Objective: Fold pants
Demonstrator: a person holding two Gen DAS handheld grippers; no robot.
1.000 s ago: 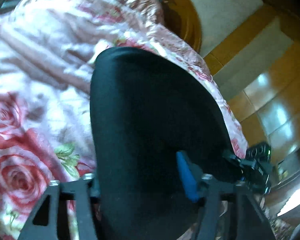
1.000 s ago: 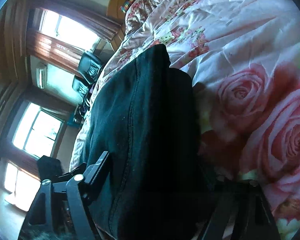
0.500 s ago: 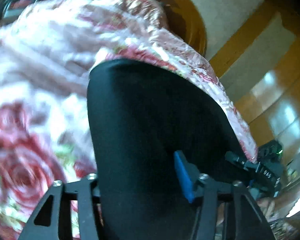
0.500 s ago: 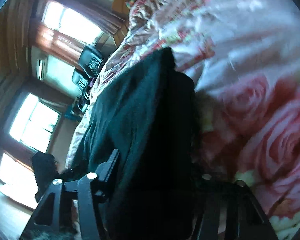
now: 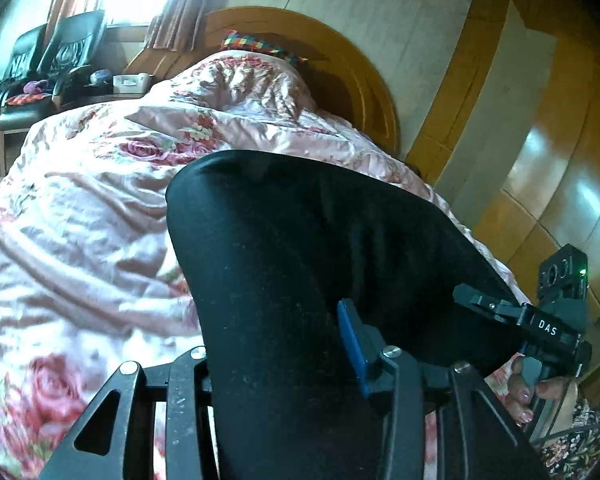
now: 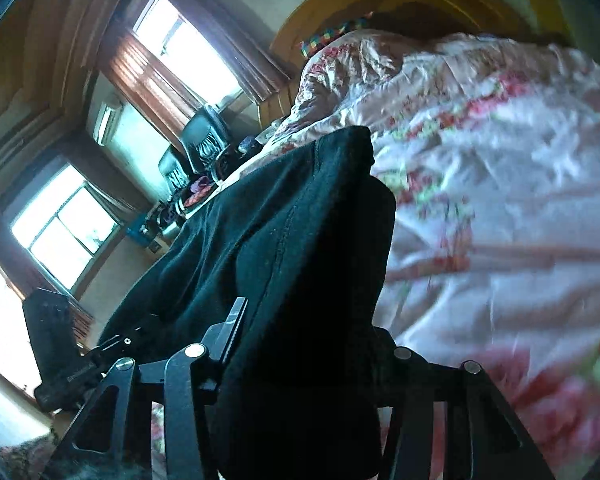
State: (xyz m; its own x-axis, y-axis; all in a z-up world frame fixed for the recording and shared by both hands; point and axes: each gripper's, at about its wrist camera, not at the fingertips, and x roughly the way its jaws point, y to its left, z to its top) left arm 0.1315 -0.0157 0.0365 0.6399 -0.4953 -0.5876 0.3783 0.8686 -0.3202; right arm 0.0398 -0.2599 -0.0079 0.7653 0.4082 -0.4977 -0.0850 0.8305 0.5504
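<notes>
The black pants (image 5: 300, 264) hang draped between both grippers above a bed with a pink rose-print quilt (image 5: 80, 220). My left gripper (image 5: 284, 364) is shut on one end of the pants; its blue pad (image 5: 350, 344) presses the cloth. My right gripper (image 6: 300, 356) is shut on the other end of the pants (image 6: 300, 240), which rise in a fold in front of the camera. The right gripper also shows at the right of the left wrist view (image 5: 540, 324), held by a hand.
A curved wooden headboard (image 5: 360, 80) stands at the far end of the bed, with a colourful checked pillow edge (image 5: 256, 46). Black chairs (image 5: 40, 68) and a bedside table stand by the windows (image 6: 60, 232). Wooden wardrobe panels (image 5: 540, 160) are on the right.
Both grippers have tilted up and lifted with the pants held, so the headboard, windows and chairs now show. The pants stay gripped at both ends.
</notes>
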